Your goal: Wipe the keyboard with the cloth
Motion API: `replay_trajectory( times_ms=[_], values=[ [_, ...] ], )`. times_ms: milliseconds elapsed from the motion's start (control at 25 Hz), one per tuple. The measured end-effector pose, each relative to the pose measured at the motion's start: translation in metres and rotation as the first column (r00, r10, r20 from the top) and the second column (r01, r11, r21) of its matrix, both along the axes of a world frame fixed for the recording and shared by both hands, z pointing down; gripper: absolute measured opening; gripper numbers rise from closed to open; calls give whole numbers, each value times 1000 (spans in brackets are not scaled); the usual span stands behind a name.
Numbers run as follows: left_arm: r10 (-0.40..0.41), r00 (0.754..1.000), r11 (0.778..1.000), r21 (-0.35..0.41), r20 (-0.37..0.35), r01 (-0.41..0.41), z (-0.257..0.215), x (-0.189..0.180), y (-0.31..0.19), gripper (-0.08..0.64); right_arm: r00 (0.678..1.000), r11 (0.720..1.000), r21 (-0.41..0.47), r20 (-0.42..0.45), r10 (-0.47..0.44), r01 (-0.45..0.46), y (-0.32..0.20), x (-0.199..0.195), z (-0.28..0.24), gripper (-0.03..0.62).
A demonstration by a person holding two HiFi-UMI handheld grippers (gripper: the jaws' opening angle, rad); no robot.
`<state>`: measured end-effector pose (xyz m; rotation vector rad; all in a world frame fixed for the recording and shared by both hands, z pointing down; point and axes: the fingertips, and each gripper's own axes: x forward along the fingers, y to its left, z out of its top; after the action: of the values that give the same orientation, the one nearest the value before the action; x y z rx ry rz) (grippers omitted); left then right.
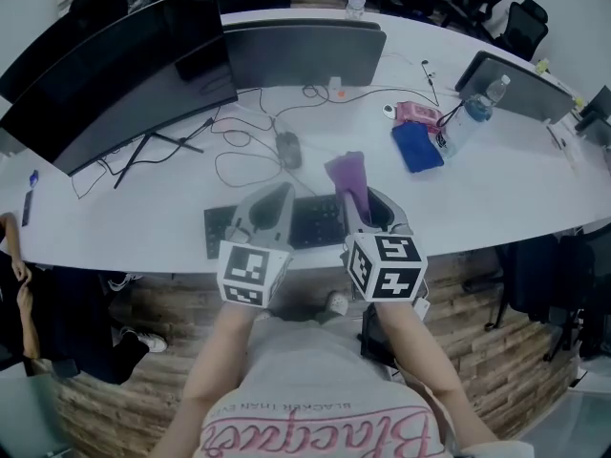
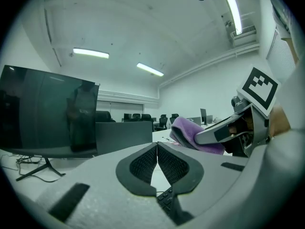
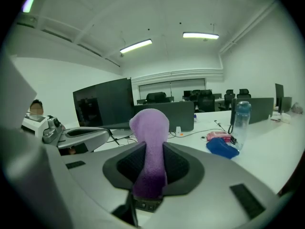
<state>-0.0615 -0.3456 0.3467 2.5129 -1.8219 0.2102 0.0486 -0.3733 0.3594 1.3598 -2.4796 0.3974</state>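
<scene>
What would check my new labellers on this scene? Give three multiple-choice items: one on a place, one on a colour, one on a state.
1. Where on the desk does the keyboard lie?
A) at the far edge
B) at the near edge, under both grippers
C) at the right end

2. What colour is the cloth?
A) purple
B) blue
C) white

3. How is the left gripper?
A) open
B) shut on the cloth
C) shut, holding nothing

Answers:
1 B: the head view shows its keys between the two grippers at the near edge.
2 A: it is purple in every view.
3 C: its jaws meet with nothing between them, and the cloth sits in the right gripper.
</scene>
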Motion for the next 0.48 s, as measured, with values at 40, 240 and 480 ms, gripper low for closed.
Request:
replay_trajectory(
  times_ms=[40,240,480],
  values=[
    [-5,1000,1000,7,1,5,-4,-4,1,6,1000,1000,19,2,-12,12,2,-7,-5,95],
    [-23,1000,997,71,0,23,-29,-21,8,6,996,980,176,8,-94,91,16,-41,-38,95],
    [-59,998,977,207,11,55,-65,-33,20,6,984,911,376,-3,-179,167,37,-72,-73,95]
  ],
)
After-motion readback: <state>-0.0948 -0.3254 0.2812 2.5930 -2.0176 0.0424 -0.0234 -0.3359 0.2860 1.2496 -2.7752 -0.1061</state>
